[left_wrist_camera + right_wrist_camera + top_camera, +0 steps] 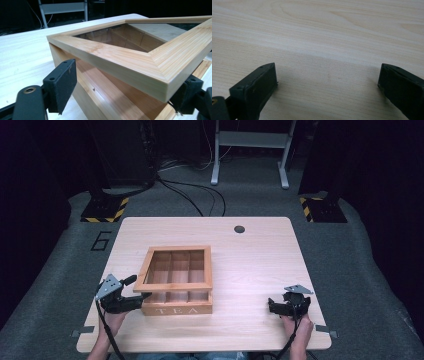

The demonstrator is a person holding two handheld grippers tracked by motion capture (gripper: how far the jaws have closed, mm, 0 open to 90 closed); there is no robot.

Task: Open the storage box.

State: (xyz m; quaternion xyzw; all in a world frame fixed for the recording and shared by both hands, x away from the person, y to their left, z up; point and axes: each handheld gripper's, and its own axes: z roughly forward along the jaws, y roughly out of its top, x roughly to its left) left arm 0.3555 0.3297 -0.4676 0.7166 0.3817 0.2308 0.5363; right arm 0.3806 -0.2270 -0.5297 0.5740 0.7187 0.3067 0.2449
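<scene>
Your left gripper (131, 289) stands spread at the tea box's (177, 309) nine o'clock corner, raised lid (140, 62) between the jaws; your right gripper (327, 82) rests spread, well apart.

Left gripper (131, 289) held low at the near left, forearm entering from the bottom edge, grey three-cornered plate on top, cable trailing back toward the wrist. Black fingers (60, 86) spread wide, pads pressing on nothing. Right gripper (272, 306) held low at the near right, hand (297, 325) wrapped behind it, pointing left across the counter (317, 32). Fingers (255, 90) of that one parted wide, nothing between them.
</scene>
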